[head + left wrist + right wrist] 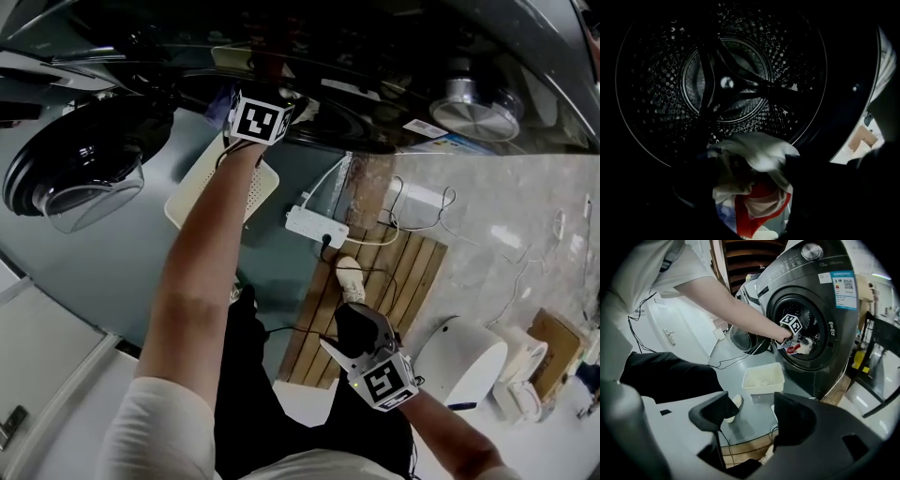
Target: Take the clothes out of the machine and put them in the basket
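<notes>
Clothes (761,152): I see a white-and-red heap at the near lip of the drum (724,84).
Left gripper (750,173): jaws wide, flanking the heap.
Right gripper (750,416): jaws apart, empty.
Basket (763,378): floor before machine (834,333).

Found no words or numbers clear enough to read. Noted a sticker (844,288) high on the right of the washing machine (843,338) front, with a blue band, red marks and a QR code, its print too small to make out. Saw faint white markings along the control panel (787,262) left of the dial (811,250), illegible. Saw only black-and-white square patterns, not letters, on the far marker cube (260,120) and the near marker cube (386,384).
</notes>
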{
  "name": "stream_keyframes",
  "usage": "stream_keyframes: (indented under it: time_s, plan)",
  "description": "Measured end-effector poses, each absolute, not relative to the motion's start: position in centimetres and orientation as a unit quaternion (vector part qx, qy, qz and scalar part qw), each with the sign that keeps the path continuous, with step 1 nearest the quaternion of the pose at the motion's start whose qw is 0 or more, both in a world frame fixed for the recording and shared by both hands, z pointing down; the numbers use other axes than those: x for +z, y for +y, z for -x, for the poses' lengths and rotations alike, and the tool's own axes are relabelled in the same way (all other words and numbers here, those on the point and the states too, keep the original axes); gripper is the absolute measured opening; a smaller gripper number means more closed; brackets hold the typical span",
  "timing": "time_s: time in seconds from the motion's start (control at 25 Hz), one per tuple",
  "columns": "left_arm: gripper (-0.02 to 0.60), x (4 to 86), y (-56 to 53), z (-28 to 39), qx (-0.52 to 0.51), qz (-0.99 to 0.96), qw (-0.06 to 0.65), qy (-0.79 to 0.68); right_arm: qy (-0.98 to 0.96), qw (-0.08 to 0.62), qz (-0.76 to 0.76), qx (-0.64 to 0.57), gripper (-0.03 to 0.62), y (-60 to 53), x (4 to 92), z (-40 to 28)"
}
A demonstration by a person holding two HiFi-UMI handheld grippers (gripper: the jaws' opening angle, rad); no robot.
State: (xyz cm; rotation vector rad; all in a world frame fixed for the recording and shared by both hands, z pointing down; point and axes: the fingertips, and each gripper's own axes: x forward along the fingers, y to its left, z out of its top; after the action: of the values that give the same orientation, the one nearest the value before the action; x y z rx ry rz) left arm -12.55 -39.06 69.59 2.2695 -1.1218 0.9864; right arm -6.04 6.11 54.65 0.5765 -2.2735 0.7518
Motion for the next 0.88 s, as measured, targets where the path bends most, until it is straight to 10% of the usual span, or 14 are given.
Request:
stream_keyframes:
  time_s: [0.56,0.88]
  plan:
    - [0.437,74.6,-39.5,12.3,0.366,-0.792,0.267,-0.410,-0.870,0.328,-0.226,0.290,0.288,4.8,56.0,5.3]
    - [0.186,74.2,-37.6,13.1,0.362,-0.794,0.285,-0.396,-0.874,0.325,-0.218,0.289,0.288,4.6,55.8,5.7]
